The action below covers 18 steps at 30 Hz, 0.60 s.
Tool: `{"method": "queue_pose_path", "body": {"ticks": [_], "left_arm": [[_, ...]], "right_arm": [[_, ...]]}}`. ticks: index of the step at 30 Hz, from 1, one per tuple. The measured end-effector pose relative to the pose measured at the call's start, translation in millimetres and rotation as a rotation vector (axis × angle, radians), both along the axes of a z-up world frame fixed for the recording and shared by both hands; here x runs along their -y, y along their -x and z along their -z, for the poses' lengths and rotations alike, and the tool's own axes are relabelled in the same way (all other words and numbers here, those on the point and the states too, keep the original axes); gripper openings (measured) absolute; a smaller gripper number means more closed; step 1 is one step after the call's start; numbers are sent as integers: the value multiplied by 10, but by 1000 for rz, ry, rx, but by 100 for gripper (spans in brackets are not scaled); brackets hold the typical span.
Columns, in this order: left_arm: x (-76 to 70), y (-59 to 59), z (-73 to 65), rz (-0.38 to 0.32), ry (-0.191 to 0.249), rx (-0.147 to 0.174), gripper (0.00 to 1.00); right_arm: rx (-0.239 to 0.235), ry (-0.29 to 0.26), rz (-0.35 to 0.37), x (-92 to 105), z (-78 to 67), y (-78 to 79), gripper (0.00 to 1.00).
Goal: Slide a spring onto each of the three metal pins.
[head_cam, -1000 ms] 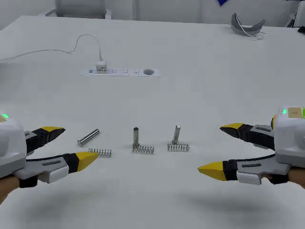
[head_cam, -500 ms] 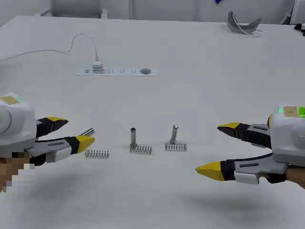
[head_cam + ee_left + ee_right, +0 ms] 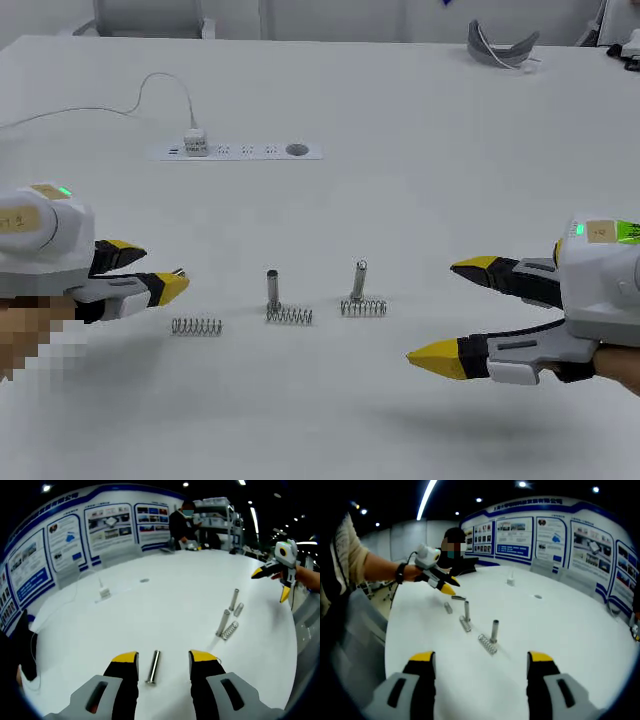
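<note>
On the white table (image 3: 420, 180) my left gripper (image 3: 163, 657) has moved in, jaws parted astride the lying pin (image 3: 152, 666) near its spring (image 3: 196, 326), so gripping it seems next; my right gripper (image 3: 440, 310) hangs spread wide.

**White Workbench in a Poster-Lined Hall**

A broad white table (image 3: 430, 130) is stretching away beneath a dark ceiling, where spotlights (image 3: 522, 484) and a strip light (image 3: 428, 497) are glowing. Blue-trimmed display boards (image 3: 110, 522) are lining the wall. A power strip (image 3: 240, 151) is lying on the tabletop, its white cable (image 3: 163, 74) trailing leftward, and a grey chair (image 3: 150, 15) is standing beyond the far edge.
</note>
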<state>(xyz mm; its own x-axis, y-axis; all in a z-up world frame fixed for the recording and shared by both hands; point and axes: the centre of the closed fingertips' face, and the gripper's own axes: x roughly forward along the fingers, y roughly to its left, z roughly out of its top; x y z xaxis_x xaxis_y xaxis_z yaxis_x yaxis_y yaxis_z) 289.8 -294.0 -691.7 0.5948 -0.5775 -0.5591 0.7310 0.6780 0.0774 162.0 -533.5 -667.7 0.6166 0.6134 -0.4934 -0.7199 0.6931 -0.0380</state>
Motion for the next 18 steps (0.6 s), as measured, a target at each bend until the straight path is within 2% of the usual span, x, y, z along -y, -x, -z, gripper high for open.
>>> {"method": "queue_pose_path", "body": {"ticks": [3,7,18], "left_arm": [[19,-45,19,9,-17,-5,39],[21,-103,85,9,-39,-30,38],[59,-123,235,23,-105,-88,27]], "right_arm": [[-2,1,1,3,1,2,76],[-2,0,3,4,-3,5,76],[-3,-1,5,32,5,-6,76]]}}
